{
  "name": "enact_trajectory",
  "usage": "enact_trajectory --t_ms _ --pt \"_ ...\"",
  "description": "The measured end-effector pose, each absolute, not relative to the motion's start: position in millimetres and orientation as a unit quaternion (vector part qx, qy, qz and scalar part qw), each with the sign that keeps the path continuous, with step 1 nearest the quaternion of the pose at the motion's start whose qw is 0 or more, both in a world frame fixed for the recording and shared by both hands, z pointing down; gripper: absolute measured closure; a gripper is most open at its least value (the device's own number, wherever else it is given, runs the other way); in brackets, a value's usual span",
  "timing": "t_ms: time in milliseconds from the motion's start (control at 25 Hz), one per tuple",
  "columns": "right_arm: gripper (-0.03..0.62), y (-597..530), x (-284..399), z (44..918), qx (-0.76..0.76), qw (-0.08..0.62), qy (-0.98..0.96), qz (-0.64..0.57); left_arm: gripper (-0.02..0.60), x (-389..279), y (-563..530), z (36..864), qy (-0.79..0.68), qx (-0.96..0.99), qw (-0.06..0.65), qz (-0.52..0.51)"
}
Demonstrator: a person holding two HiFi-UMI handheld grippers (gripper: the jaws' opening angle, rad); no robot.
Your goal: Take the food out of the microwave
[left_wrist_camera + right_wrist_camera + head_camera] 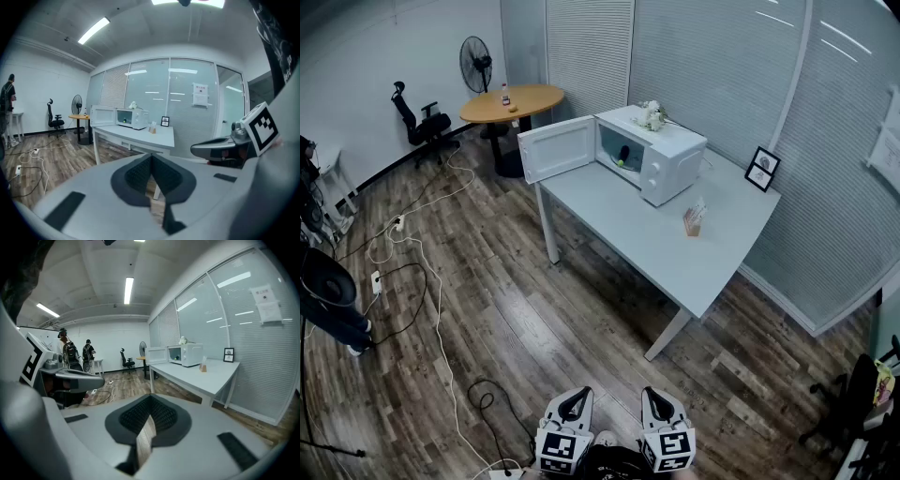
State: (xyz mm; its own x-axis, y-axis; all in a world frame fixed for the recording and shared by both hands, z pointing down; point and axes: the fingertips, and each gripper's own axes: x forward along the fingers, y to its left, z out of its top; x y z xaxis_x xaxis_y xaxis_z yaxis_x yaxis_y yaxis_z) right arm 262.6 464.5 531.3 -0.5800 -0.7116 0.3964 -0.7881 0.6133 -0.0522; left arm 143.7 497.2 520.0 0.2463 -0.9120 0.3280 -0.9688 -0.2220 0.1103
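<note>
Well back from the surface, left tongs and right tongs sit closed and empty — walk up, spread one, reach squarely into the open microwave for the food.

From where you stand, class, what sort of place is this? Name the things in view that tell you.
Most likely an office room: glass partition walls with blinds, a black office chair near a round wooden table, and a long white desk bearing an open microwave.
</note>
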Motion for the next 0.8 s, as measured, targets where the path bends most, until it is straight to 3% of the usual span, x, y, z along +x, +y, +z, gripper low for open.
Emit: enact_trajectory --t_ms 800 --pt "0.589 389.6 213.6 513.1 0.512 0.120 -0.845 0.098 0.574 59.6 413.4 508.5 -0.582 0.801 0.113 0.080"
